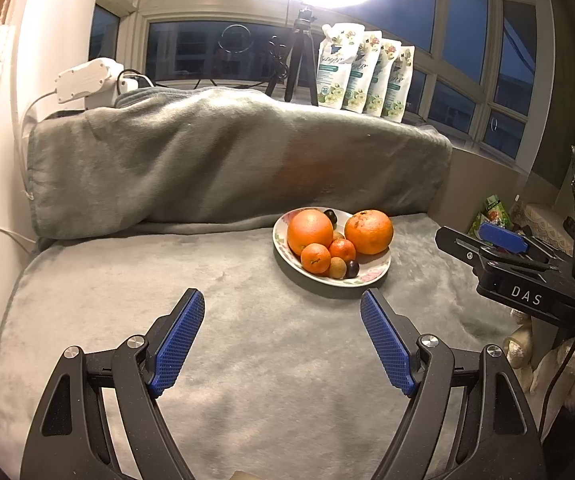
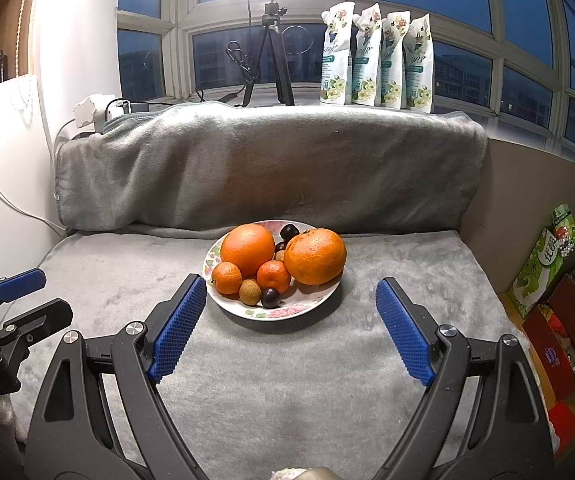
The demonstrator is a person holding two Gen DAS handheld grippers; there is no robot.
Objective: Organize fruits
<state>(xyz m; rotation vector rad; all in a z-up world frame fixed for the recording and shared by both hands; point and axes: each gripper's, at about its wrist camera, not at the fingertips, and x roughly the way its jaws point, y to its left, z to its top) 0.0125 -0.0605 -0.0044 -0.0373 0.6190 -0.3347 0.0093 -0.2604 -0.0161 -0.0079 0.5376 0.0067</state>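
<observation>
A flowered plate sits on a grey blanket and holds two big oranges, two small tangerines, a brown longan and dark grapes. My right gripper stands open just short of the plate's near rim, with nothing between its blue pads. Left of the plate and nearer, my left gripper is open over bare blanket. The right gripper's side shows at the right edge of the left wrist view, the left gripper's at the left edge of the right wrist view.
A blanket-covered bolster rises behind the plate. On the window sill stand several refill pouches and a tripod under a bright ring light. Boxes are stacked beyond the right edge. A white wall and cables lie at left.
</observation>
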